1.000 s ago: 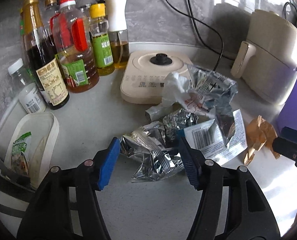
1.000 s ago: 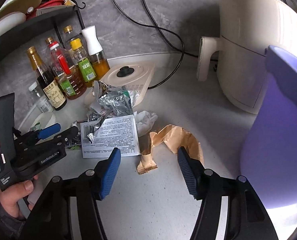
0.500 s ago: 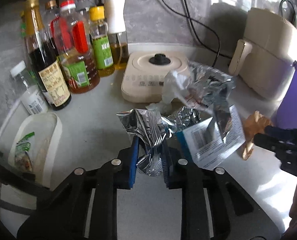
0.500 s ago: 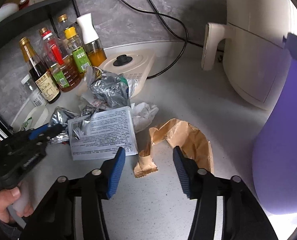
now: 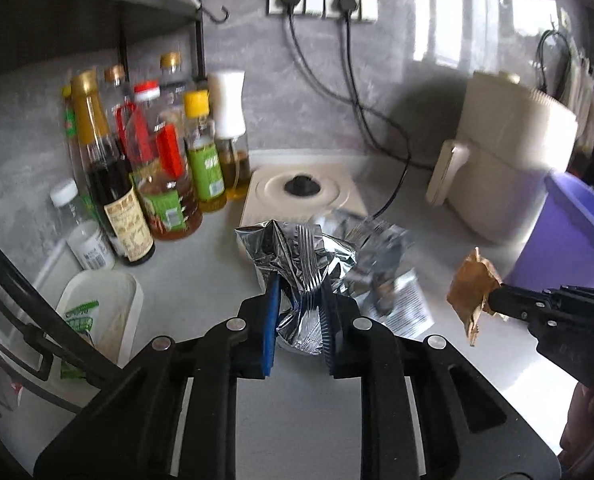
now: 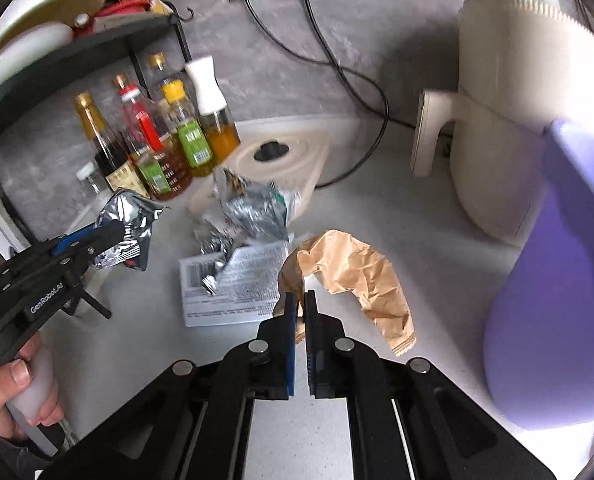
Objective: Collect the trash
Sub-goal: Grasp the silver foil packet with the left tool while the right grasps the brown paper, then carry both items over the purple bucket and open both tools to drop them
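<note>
Far left of the left wrist view: white tray [image 5: 97,300] on the counter [image 5: 185,272], with bottles [image 5: 153,168] clustered behind it under a dark shelf [image 5: 77,12]. Centre: left gripper [image 5: 299,312], jaws drawn in narrow and clamped on a crumpled silver wrapper [image 5: 301,256], lifted clear of the counter in front of the cream lidded appliance [image 5: 301,192]. Just right of that: more foil scraps [image 5: 377,240] and a printed sheet [image 5: 409,304] lying flat on the counter. Further right: brown paper [image 5: 473,284] hanging in the air from the tip of the right gripper [image 5: 497,304]. Behind: cream air fryer [image 5: 513,160]; far right, purple bin [image 5: 577,240]. In the right wrist view, a hand [image 6: 13,392] at lower left on the left gripper's handle, wrapper pinched at its tip; in the middle, right gripper's blue pads [image 6: 291,320] pressed nearly together on one end of the brown paper, the rest curling off to the right above the counter, near the bin.
</note>
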### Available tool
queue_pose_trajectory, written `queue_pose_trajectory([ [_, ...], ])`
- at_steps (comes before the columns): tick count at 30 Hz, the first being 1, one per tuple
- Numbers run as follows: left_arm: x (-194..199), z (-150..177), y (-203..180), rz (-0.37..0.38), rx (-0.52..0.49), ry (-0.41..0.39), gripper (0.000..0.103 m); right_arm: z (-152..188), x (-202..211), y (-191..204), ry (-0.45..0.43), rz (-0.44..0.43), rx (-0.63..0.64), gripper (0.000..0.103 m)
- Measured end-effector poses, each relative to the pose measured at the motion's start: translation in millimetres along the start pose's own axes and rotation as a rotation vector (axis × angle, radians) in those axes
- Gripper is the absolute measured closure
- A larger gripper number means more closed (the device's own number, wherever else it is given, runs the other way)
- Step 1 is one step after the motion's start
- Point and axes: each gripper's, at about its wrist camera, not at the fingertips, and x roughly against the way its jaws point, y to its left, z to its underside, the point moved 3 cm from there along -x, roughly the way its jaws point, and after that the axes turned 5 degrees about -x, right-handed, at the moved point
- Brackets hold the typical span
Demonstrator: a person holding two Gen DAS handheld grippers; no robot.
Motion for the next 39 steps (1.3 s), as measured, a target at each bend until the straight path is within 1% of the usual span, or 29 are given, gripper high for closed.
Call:
queue_pose_trajectory([
  [6, 21, -17, -19, 0.038, 0.008, -0.066, 0.084, -18, 43, 4, -0.085, 0.001, 0.026, 0.098],
  [10, 31, -31, -35, 0.07, -0.005, -0.11, 0.084, -30, 70, 4, -0.15, 0.01, 0.031, 0.098],
  [15, 40, -47, -53, 0.115, -0.014, -0.142, 0.084, -41, 97, -1, -0.208, 0.027, 0.033, 0.098],
  [21, 53, -62, -78, 0.165, -0.057, -0.169, 0.084, -47, 133, -11, -0.292, 0.062, 0.008, 0.098],
  [30, 61, -75, -115, 0.238, -0.088, -0.2, 0.084, -51, 162, -44, -0.346, 0.127, -0.035, 0.098],
  [39, 61, -86, -168, 0.315, -0.151, -0.221, 0.084, -47, 178, -89, -0.364, 0.194, -0.087, 0.098],
])
